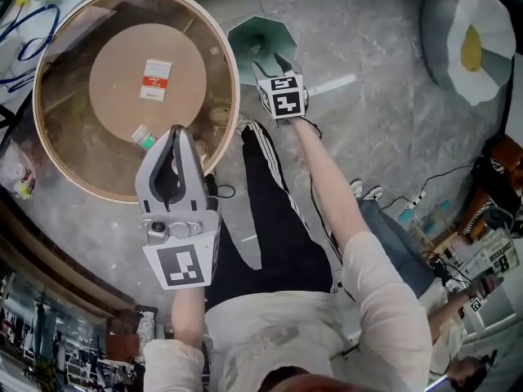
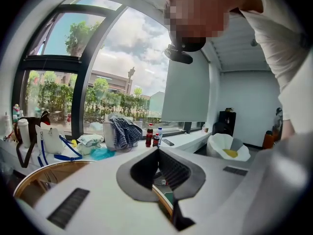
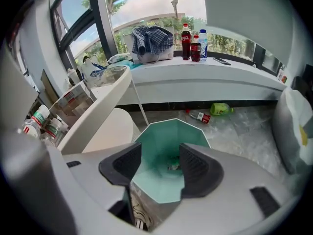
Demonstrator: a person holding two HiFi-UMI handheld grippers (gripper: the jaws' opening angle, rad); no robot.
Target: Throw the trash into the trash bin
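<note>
The right gripper is held over the teal, many-sided plastic trash bin, which stands on the grey floor just beside the right edge of the round glass worktop with a pale wooden rim. In the right gripper view its jaws are seen wide apart, pointed down into the bin's mouth, with nothing between them. A small pale scrap of trash is seen lying at the bottom of the bin, so the drop is judged to be done or as good as done.

The left gripper is held level above the near edge of the worktop. Its jaws are closed tip to tip and nothing is held in them.

For this step to be done well, the open jaws should be centred over the mouth, and the scrap should be confirmed clear of the pads. The gripper is best lifted straight up, since the bin looks light and its rim could be knocked.

More trash is judged to be left on the worktop: a flat red and white packet near the centre and a small green and white piece near the near edge, just beside the left gripper. Whether they rest on the glass or below it cannot be told.
</note>
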